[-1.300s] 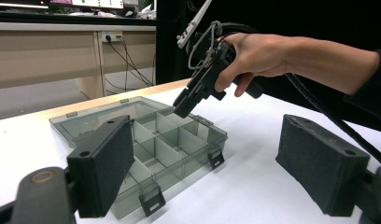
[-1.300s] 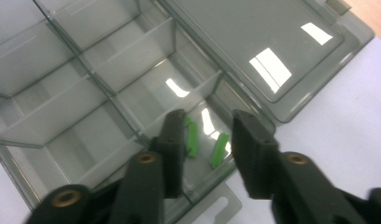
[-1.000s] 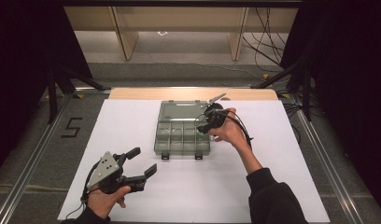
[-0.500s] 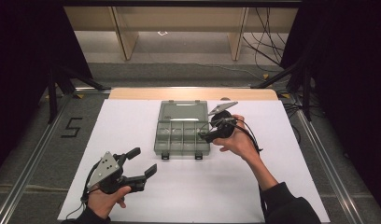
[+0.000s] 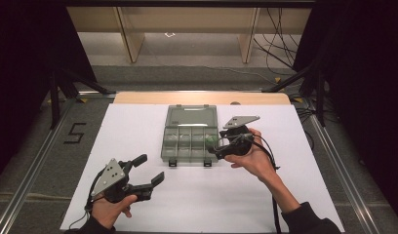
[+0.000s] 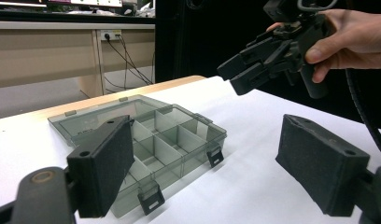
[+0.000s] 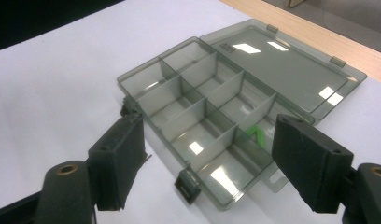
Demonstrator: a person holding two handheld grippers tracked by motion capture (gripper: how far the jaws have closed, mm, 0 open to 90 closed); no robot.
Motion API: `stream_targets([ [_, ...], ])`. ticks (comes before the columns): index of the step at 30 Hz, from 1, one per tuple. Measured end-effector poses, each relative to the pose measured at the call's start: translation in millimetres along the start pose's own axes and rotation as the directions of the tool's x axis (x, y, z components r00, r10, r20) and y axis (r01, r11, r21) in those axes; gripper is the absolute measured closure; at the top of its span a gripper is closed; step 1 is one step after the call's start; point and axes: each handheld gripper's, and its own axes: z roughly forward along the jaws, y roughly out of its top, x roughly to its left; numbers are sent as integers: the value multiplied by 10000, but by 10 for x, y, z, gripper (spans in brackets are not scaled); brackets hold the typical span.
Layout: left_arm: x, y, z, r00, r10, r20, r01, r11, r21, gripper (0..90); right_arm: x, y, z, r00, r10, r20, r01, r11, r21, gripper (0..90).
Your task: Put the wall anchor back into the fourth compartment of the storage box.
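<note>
Lab recording bay: white-covered table (image 5: 265,195), black curtains (image 5: 21,58), floor cables (image 5: 280,44).

Both tools open-jawed — left tool (image 5: 148,171) low, right tool (image 5: 217,146) raised.

A table (image 5: 138,126) with a flat white top carries everything here; along its far edge a strip of bare light wood (image 5: 197,97) shows. Directly on the white surface lies 1 box (image 5: 189,134) of smoky clear plastic, set a little beyond the middle. Its lid is folded flat back toward the wooden strip, and its tray of small compartments sits nearer the person, with 2 dark latches on the near edge. In the right gripper view a small green piece (image 7: 255,134) lies in 1 compartment of the tray.
</note>
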Motion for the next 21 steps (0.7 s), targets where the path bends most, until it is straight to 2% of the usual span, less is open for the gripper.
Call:
stream_targets([
  [6, -2, 3, -6, 10000, 57, 8, -57, 9999, 104, 178, 50, -44, -81, 10000, -56, -35, 55, 9993, -368, 247],
  [7, 1, -1, 4, 9999, 47, 98, -47, 10000, -9, 178, 63, -59, -94, 10000, -77, -17, 76, 9987, -510, 244],
  [8, -4, 3, -6, 10000, 58, 7, -58, 9999, 121, 178, 75, -72, -109, 10000, -67, -31, 66, 9987, -511, 242],
  [17, -8, 0, -2, 10000, 36, 42, -36, 9999, 106, 178, 151, -225, -161, 9998, -16, -181, 1, 9967, -808, 199],
  [21, -10, -1, 0, 10000, 41, 43, -42, 9999, 126, 178, 187, -278, -182, 10000, 50, -72, -57, 9950, -998, 177],
])
